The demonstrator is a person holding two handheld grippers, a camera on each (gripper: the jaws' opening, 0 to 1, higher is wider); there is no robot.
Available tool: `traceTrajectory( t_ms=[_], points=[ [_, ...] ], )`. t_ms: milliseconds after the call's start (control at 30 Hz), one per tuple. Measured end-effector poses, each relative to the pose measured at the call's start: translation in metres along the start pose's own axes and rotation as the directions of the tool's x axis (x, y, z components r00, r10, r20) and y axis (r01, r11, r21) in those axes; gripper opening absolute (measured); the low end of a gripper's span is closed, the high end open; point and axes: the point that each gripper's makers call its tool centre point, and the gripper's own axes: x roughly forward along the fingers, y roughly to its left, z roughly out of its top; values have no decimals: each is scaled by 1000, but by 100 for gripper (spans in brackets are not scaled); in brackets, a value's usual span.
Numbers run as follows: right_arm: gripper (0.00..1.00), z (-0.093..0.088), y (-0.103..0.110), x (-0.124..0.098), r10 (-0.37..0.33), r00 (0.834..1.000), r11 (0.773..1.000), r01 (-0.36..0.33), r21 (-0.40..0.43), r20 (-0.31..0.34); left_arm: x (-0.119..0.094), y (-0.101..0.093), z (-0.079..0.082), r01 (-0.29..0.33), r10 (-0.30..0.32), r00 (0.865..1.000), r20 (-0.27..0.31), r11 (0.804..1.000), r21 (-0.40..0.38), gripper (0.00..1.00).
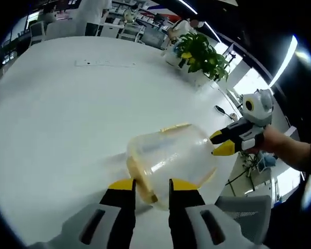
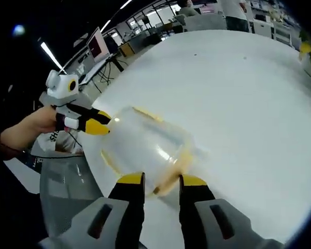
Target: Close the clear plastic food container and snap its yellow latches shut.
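In the left gripper view, the left hand-held gripper (image 1: pixel 151 185) is seen at the near rim of the clear plastic food container (image 1: pixel 171 158), its jaws narrowly parted astride a yellow latch (image 1: pixel 145 189); whether the latch is pinched cannot be told. The container is located near the table (image 1: pixel 67 119) edge, its long axis directed from one gripper toward the other. The right hand-held gripper (image 1: pixel 217 144) is presented at the opposite end, jaws slightly parted, tips at the container wall. A potted plant (image 1: pixel 202 54) stands at the far edge.

In the right gripper view, the right hand-held gripper (image 2: pixel 161 182) is shown with jaws slightly parted against the container (image 2: pixel 147 145).
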Motion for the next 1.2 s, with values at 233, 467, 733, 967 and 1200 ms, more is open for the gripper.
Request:
traceTrajectory(
  t_ms=[233,467,733,967,1200],
  points=[
    [18,19,10,3,55,997,998,-56,22,59,1,-9,-2,54,-55,998,-13,997,-48,13],
    [19,4,2,3,35,998,998,-38,-56,-45,2,-3,-5,8,-11,995,-96,1000,-28,14],
    [21,4,1,4,44,998,997,-47,-61,-47,-1,0,-8,-9,7,998,-64,1000,-27,17],
    [21,5,1,4,39,997,997,-43,-57,-63,-1,-1,-5,-33,34,998,-56,999,9,18],
    [23,9,0,2,1,998,992,-10,-126,-67,-2,0,2,-90,99,994,-34,974,207,23]
  ],
)
